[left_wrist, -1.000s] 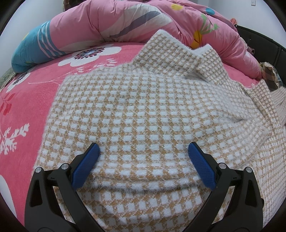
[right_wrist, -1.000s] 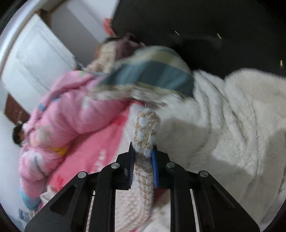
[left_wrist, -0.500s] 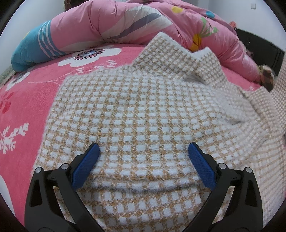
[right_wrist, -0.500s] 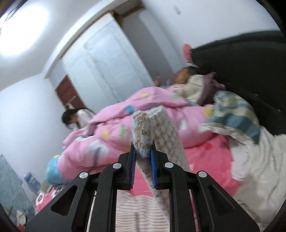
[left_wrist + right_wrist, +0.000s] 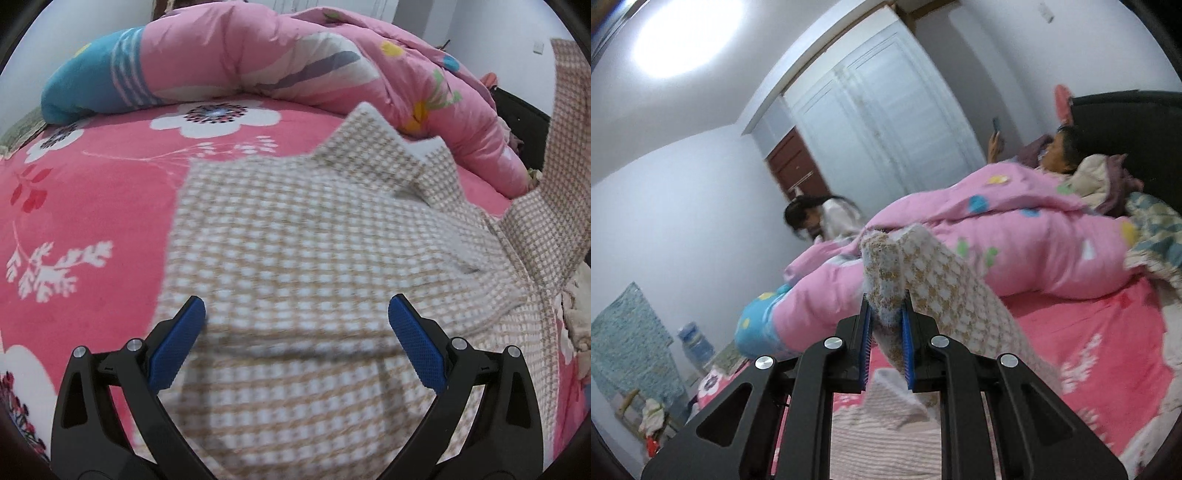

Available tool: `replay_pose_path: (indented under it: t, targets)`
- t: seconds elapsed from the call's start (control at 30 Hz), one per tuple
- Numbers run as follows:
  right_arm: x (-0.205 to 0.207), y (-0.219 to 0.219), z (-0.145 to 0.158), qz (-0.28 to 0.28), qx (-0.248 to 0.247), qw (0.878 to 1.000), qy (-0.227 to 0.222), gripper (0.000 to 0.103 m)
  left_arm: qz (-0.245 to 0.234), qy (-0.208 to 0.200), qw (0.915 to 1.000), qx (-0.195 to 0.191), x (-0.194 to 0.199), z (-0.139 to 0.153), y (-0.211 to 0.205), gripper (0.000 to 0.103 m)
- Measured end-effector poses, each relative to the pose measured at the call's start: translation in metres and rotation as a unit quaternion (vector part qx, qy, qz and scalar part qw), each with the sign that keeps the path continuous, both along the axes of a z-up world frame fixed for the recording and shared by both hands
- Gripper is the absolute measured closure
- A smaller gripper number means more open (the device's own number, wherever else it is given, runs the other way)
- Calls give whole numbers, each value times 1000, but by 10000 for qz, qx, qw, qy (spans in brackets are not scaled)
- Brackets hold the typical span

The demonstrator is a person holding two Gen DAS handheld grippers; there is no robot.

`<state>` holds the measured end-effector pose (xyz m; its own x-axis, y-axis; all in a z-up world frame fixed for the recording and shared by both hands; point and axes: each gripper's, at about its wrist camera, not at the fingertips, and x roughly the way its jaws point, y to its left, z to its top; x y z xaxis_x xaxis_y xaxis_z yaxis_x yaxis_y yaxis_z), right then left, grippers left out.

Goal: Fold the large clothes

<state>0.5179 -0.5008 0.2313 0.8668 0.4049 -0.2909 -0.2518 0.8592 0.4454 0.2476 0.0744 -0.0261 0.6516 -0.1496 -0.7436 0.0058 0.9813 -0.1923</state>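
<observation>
A large beige-and-white checked sweater (image 5: 303, 258) lies spread on the pink flowered bed sheet (image 5: 92, 192). My left gripper (image 5: 297, 325) is open and empty, its blue pads just above the sweater's lower body. My right gripper (image 5: 886, 317) is shut on the sweater's sleeve (image 5: 923, 273) and holds it lifted high above the bed. The same raised sleeve shows in the left wrist view (image 5: 557, 173) at the right edge, hanging down to the sweater's shoulder.
A rolled pink quilt (image 5: 295, 62) lies along the far side of the bed. A person (image 5: 1060, 151) lies at the dark headboard (image 5: 1126, 122) with a phone. Another person (image 5: 816, 218) stands beyond the quilt. A white fluffy blanket (image 5: 580, 306) is at the right.
My right gripper has lifted the sleeve from low by the white blanket to high over the bed. My left gripper has drawn back a little and stays open.
</observation>
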Motion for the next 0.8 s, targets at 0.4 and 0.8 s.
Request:
replay_pose_path:
  t: [0.4,0.8]
  targets:
    - [7,167,-66,1027,-474,9921,538,89,-99,-91,9995,-300,4,8,6,7]
    - [4,321,-249,2462,-1759,9233,2364,54,-165,-247,9984,-482,39,16,-19,7]
